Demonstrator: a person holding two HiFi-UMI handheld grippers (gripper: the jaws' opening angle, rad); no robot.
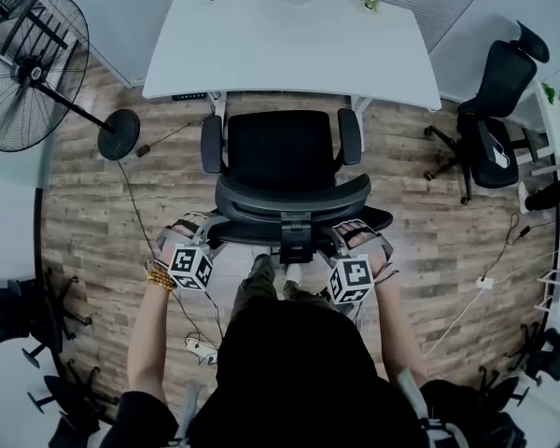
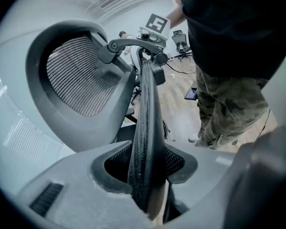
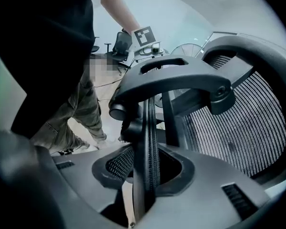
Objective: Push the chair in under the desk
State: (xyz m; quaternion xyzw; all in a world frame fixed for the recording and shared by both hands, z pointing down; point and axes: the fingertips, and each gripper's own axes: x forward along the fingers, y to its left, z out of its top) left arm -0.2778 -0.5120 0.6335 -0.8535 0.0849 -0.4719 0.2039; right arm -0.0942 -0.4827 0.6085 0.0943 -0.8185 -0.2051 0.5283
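Currently: step, pushing black mesh office chair (image 1: 282,152) toward white desk (image 1: 289,40), seat not yet under | left gripper (image 1: 202,231), right gripper (image 1: 345,234) each narrowly clamped on top back rim (image 2: 148,128) | next: likely an even, straight forward push.

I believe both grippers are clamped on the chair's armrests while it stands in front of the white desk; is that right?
Not quite. The left gripper and the right gripper are clamped on the upper rim of the backrest, not on the armrests. Both gripper views show its mesh edge between the jaws. The chair does stand in front of the white desk.
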